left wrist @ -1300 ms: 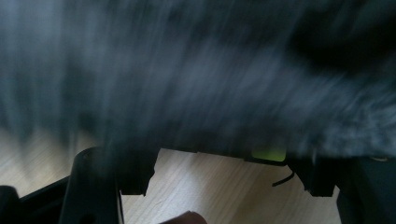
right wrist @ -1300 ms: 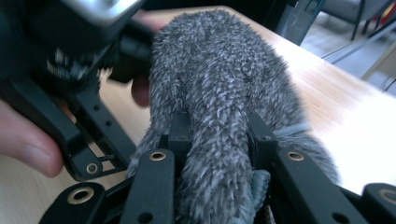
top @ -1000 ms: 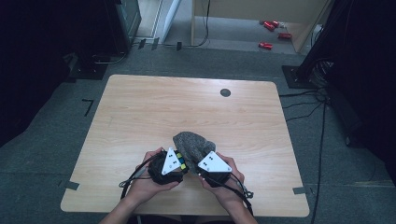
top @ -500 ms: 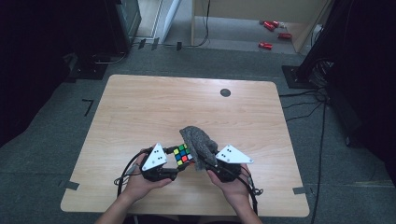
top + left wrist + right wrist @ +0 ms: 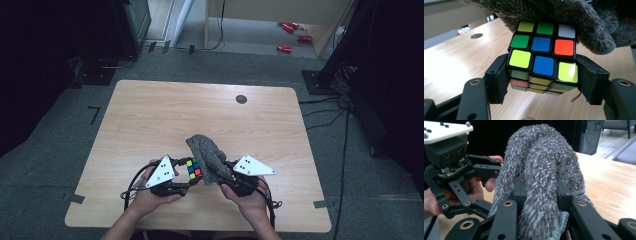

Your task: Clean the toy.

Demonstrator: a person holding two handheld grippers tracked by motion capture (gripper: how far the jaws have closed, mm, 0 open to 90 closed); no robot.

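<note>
Holding a puzzle cube and a fuzzy grey cloth near the table's near edge.
Your left gripper [image 5: 544, 82] clamps the cube [image 5: 543, 53]; your right gripper [image 5: 540, 195] pinches the cloth [image 5: 541, 165], which drapes over the cube's far side above the table [image 5: 200, 115].

Cloth [image 5: 206, 152] drapes over cube [image 5: 193, 168] btwn both grippers, blocking that gap. Table [image 5: 150, 115] beyond cloth is bare wood, open w/ room either side.
</note>
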